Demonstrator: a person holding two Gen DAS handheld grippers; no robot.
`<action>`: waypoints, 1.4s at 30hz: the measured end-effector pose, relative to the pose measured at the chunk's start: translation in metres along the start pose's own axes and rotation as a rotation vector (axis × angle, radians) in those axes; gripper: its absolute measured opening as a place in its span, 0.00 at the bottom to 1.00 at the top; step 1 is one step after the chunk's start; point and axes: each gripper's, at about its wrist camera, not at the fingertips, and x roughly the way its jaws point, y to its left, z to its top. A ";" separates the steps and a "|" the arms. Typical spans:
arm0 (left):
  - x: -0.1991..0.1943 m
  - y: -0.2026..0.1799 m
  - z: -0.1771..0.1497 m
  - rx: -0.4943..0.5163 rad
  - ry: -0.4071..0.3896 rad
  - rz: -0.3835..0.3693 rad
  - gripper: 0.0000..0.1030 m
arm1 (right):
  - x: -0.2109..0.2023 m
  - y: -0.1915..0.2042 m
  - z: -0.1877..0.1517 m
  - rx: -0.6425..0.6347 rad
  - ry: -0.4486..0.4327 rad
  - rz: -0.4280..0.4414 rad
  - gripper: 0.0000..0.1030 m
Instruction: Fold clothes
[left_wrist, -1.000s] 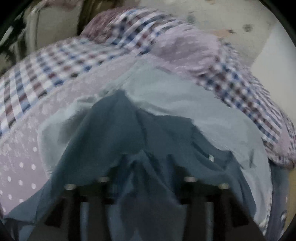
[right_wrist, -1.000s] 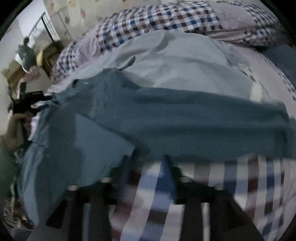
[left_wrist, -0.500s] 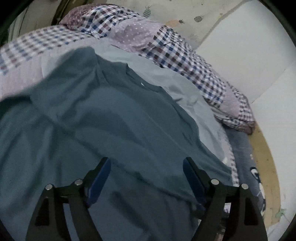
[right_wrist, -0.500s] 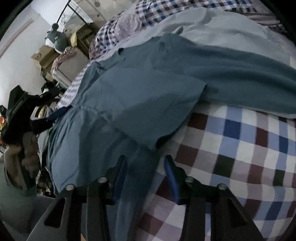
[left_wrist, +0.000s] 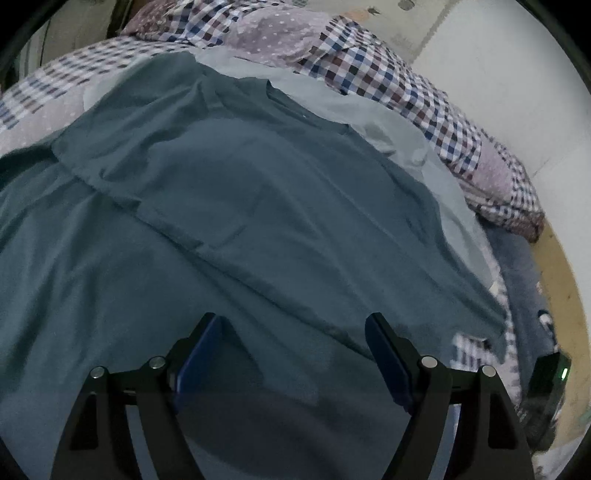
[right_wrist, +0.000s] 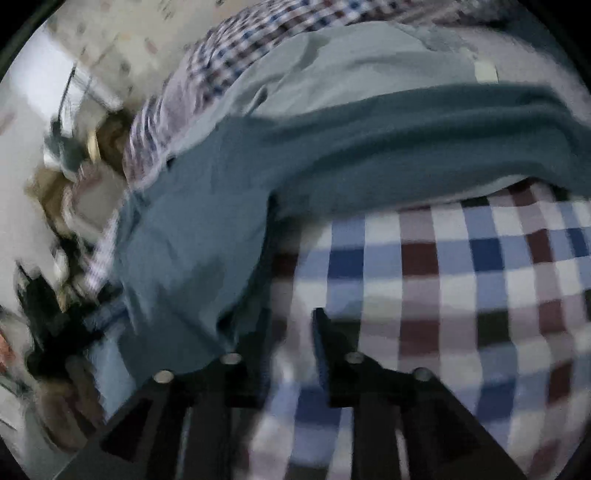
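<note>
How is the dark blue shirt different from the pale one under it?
The dark teal shirt lies on top, spread wide and mostly in view; the pale grey-blue shirt lies underneath, showing only along the far edge. The teal one is much darker. Both lie flat on the checked bedding.

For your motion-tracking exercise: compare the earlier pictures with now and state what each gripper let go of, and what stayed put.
Left gripper released the dark teal shirt and opened wide; right gripper also let go, now over the checked bedding. The pale shirt stayed underneath.
</note>
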 end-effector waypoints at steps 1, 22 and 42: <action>0.001 0.000 0.000 0.005 0.001 0.007 0.81 | 0.003 -0.004 0.006 0.027 -0.019 0.029 0.38; 0.005 0.003 -0.001 0.042 0.005 0.008 0.81 | 0.023 -0.031 0.056 0.198 -0.206 -0.070 0.11; -0.037 -0.087 -0.032 0.476 -0.161 -0.071 0.81 | -0.212 -0.072 -0.005 0.257 -0.641 -0.292 0.62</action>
